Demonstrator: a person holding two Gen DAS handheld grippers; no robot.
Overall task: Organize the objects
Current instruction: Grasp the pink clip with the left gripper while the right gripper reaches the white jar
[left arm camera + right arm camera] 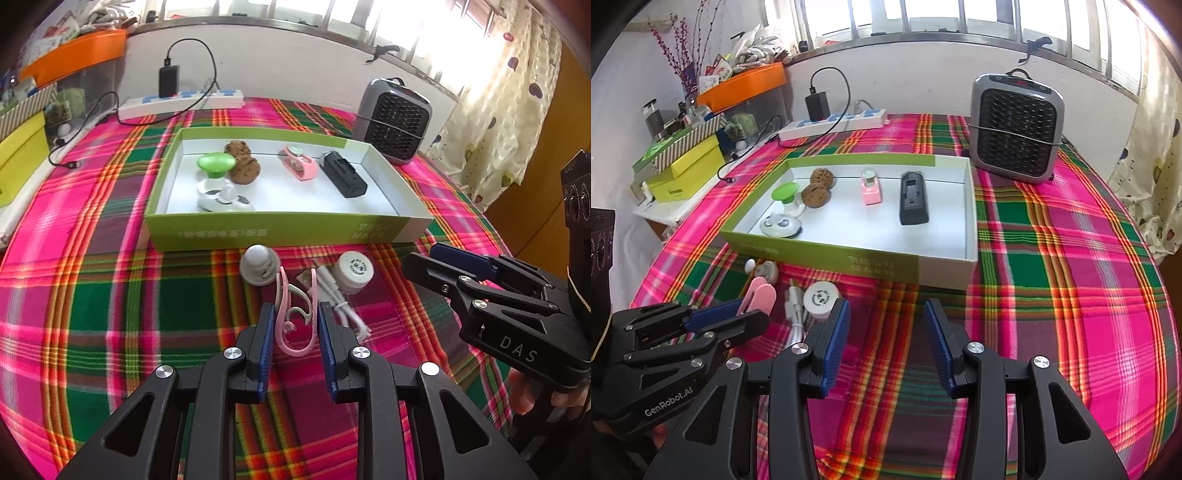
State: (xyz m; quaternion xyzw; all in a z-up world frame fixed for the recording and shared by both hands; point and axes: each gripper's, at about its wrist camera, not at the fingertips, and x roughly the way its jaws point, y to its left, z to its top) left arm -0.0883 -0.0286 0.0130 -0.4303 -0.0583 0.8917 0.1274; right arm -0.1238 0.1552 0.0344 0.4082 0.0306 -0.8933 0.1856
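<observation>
pink clip (295,314) in left gripper (296,325), long axis toward box (277,230)

The right gripper (417,264) body reads "DAS"; the left gripper (738,312) body reads "GenRobot.AI".

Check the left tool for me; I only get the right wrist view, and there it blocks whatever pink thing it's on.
Observer: The left tool is shut on a pink ear hook; both blue pads press its outer sides.
Operator: Confirm the white cable isn't caught too.
Observer: The white cable lies outside the pad on the picture's right, not between the pads.
Operator: Describe the hook fully.
Observer: A pink U-shaped loop with a white curl inside it.
</observation>
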